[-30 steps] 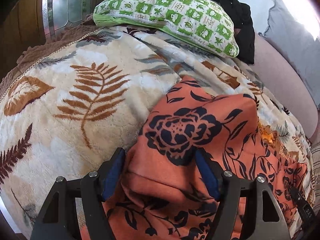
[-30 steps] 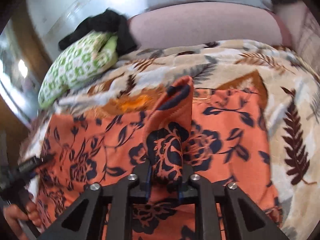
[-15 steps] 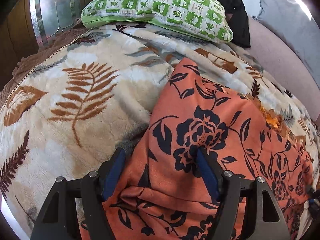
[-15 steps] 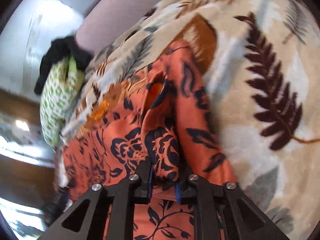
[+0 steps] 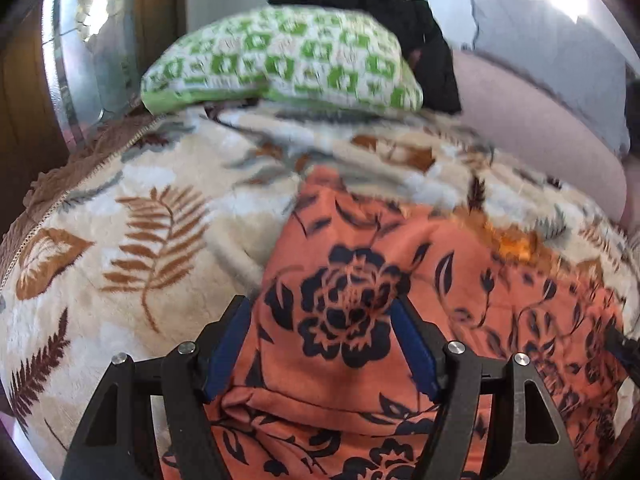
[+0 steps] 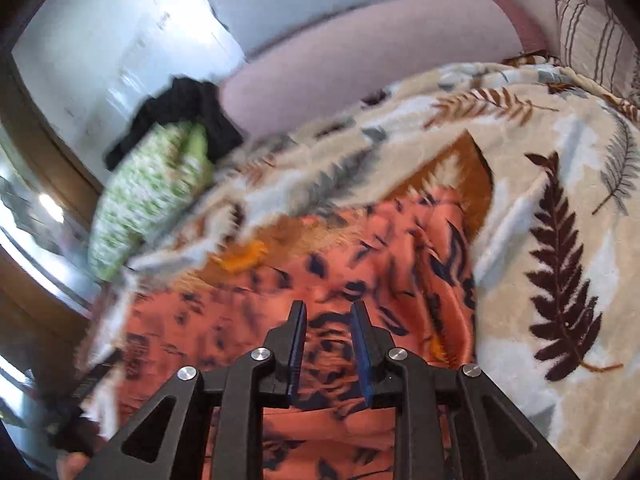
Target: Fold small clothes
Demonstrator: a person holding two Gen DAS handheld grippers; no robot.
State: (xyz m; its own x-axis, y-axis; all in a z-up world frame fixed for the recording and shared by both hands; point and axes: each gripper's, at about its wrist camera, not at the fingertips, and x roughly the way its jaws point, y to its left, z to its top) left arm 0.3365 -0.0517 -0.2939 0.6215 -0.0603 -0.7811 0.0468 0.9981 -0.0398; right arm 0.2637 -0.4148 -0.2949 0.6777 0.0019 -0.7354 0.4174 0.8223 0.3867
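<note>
In the right wrist view, the print of the orange cloth with dark floral pattern (image 6: 360,280) is smeared by motion blur, and its near part is hidden behind the black gripper frame and cut by the bottom edge. The green-and-white patterned pillow (image 6: 148,192) at far left is blurred beyond detail. In the left wrist view, the black crumpled garment (image 5: 420,32) is partly hidden behind that pillow (image 5: 280,60).
</note>
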